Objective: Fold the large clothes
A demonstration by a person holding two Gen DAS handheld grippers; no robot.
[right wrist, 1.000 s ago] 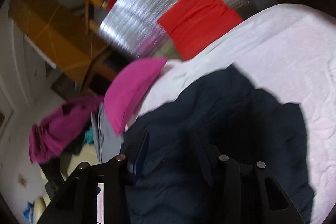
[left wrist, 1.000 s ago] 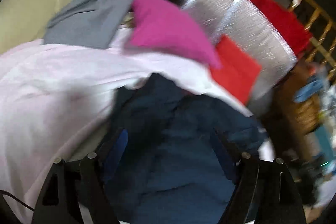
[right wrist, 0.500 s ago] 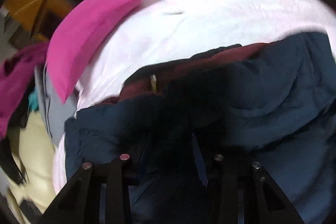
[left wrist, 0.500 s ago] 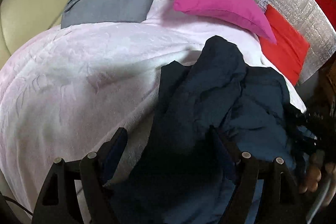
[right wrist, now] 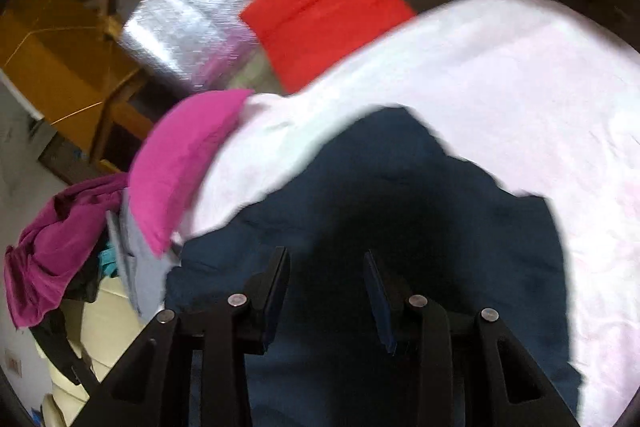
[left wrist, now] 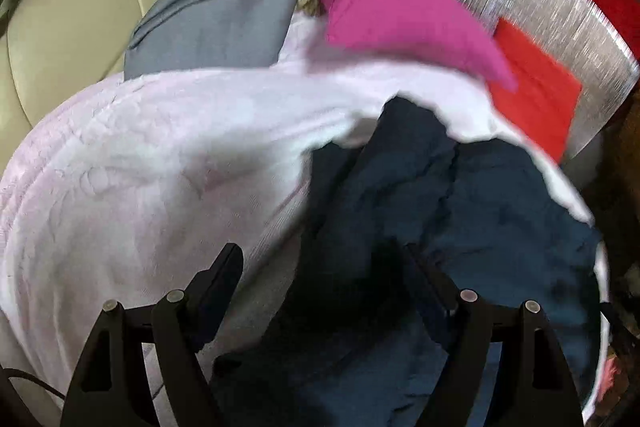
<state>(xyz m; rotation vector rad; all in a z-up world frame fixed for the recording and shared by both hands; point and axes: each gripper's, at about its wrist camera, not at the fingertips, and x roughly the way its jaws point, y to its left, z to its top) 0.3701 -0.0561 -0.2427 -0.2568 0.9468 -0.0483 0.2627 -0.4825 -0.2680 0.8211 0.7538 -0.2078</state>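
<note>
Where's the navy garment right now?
In both wrist views, the navy garment lies crumpled on the pale pink blanket, just ahead of each claw, below the magenta pillow.

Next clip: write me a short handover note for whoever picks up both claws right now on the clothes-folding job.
Left claw: open, over the navy garment, gripping nothing.
Right claw: jaws apart, nothing pinched, above the same garment.
Things: garment lies crumpled on the pale pink blanket; pink cushion and grey cloth behind it.
Done: no fold visible.
Left: spread the garment flat, then fold it.
</note>
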